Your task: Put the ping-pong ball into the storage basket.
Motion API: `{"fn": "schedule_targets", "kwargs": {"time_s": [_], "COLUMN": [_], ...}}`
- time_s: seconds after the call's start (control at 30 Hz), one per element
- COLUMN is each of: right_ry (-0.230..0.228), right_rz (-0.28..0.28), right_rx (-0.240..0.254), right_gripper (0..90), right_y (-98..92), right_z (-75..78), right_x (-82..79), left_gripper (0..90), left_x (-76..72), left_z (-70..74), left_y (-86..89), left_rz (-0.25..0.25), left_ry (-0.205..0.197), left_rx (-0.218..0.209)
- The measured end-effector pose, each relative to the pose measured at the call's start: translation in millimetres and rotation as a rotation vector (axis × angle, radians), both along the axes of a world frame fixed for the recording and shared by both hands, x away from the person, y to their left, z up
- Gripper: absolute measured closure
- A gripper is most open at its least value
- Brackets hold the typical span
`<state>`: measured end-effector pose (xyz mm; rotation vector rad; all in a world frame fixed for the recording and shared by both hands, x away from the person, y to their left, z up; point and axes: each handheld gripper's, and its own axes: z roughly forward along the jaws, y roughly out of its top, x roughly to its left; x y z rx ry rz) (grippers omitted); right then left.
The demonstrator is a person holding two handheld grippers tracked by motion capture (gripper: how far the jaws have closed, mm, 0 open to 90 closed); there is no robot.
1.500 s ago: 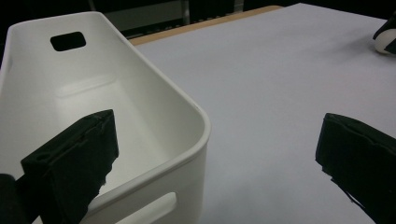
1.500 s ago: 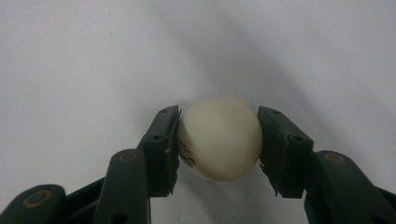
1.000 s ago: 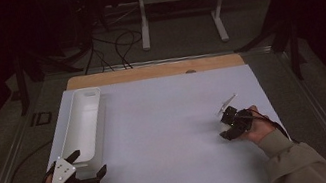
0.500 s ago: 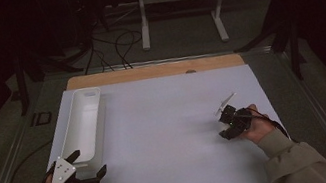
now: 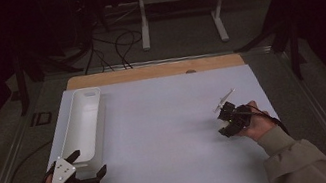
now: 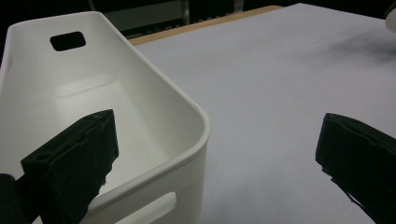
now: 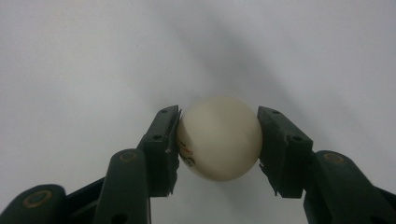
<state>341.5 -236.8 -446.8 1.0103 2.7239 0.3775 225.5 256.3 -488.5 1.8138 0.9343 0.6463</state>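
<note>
The right gripper [image 7: 218, 140] clamps the white ball [image 7: 219, 137] just above the table's right side; transfer to the white bin [image 5: 83, 128], beside the wide-open left gripper [image 5: 88, 165], remains.

The small print on the white ball [image 7: 219, 138] is partly hidden behind the right gripper [image 7: 218, 144] pad and too small to read. Beside that ball, the white bin [image 6: 140, 116] (near wall) runs off the picture's bottom edge.

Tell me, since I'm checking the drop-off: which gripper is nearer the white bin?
Left. The left gripper straddles the white bin's near corner; the right gripper holds a ball across the table.
</note>
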Motion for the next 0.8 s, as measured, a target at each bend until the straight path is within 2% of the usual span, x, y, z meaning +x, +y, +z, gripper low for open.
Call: {"fn": "schedule_targets", "kwargs": {"time_s": [0.43,0.8], "right_ry": [0.001,-0.004], "right_rz": [0.001,0.004], "right_rx": [-0.005,-0.014], "right_gripper": [50.4,50.4], "right_y": [2.4,7.8], "right_z": [9.5,24.7], "right_x": [3.7,10.0], "left_gripper": [0.0,0.0], "left_x": [0.0,0.0], "left_z": [0.0,0.1], "left_y": [0.0,0.2], "left_rz": [0.0,-0.001], "left_ry": [0.0,0.001], "left_rx": [0.0,-0.001]}}
